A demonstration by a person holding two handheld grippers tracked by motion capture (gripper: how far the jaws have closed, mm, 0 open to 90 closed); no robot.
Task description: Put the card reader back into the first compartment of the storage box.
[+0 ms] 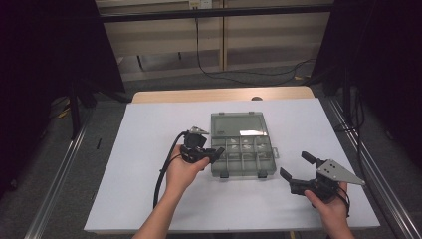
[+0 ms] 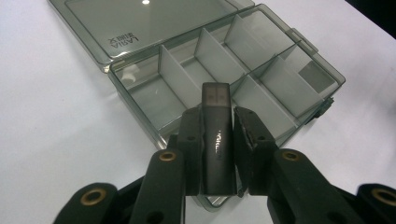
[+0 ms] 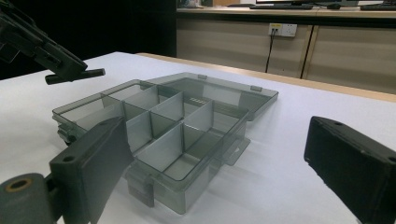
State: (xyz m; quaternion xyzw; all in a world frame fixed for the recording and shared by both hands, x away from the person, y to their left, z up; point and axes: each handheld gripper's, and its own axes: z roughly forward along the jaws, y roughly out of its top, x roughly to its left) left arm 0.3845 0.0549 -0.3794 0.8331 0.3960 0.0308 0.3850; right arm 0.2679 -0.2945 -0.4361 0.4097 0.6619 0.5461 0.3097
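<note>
Gripping a dark USB stick [image 2: 217, 140], left tongs [image 2: 217, 122] over the open organizer box [image 2: 261, 79], right tongs [image 1: 294, 168] wide, empty

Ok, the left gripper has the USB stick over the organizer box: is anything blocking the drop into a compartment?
Nothing visible does. The lid lies folded back flat, and the compartments of the organizer box look empty. The left gripper holds the USB stick at the box's near edge. The right gripper sits open, off to the side.

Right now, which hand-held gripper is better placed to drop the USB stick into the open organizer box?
Left. The left hand-held gripper already clamps the USB stick at the organizer box. The right hand-held gripper is open, holding nothing, beside the box.
</note>
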